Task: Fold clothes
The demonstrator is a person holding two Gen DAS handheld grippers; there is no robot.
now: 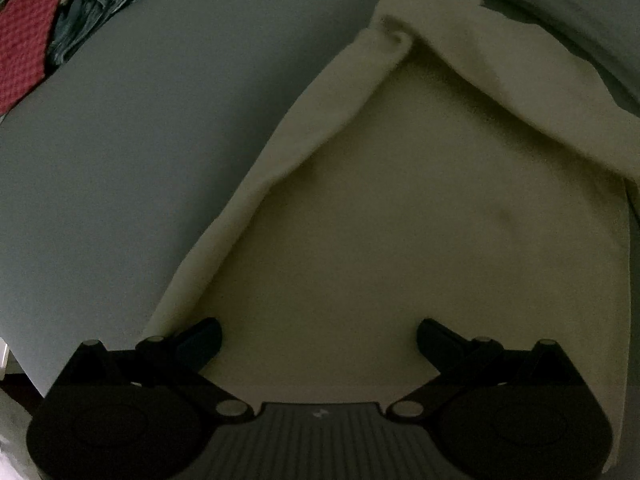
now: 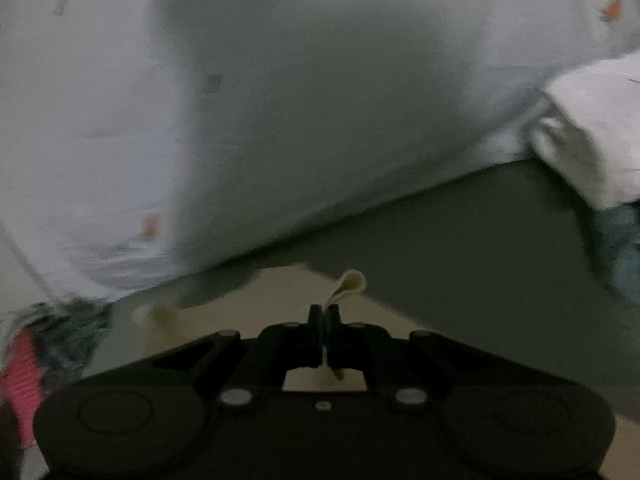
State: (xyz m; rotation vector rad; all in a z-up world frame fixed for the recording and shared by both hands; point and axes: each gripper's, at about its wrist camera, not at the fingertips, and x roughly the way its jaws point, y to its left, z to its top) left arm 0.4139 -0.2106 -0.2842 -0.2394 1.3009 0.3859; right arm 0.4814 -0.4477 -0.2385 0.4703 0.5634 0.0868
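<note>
A grey bed (image 1: 120, 168) fills most of my left view, with a cream garment (image 1: 400, 240) spread flat across it, its left edge turned over in a long fold and a loose flap lying across its far right corner. In my right view a pale wall (image 2: 320, 100) rises behind the bed, blurred. Blue jeans (image 1: 92, 8) and a red patterned cloth (image 1: 28, 32) lie heaped at the bed's far left corner, well apart from the cream garment. A white folded cloth (image 2: 600, 132) sits at the right edge of my right view. My left gripper (image 1: 319, 340) hovers over the garment's near part, jaws wide, holding nothing. My right gripper (image 2: 324, 314) has its jaws pinched on a thin edge of the cream garment (image 2: 352, 282), which curls up just above them.
</note>
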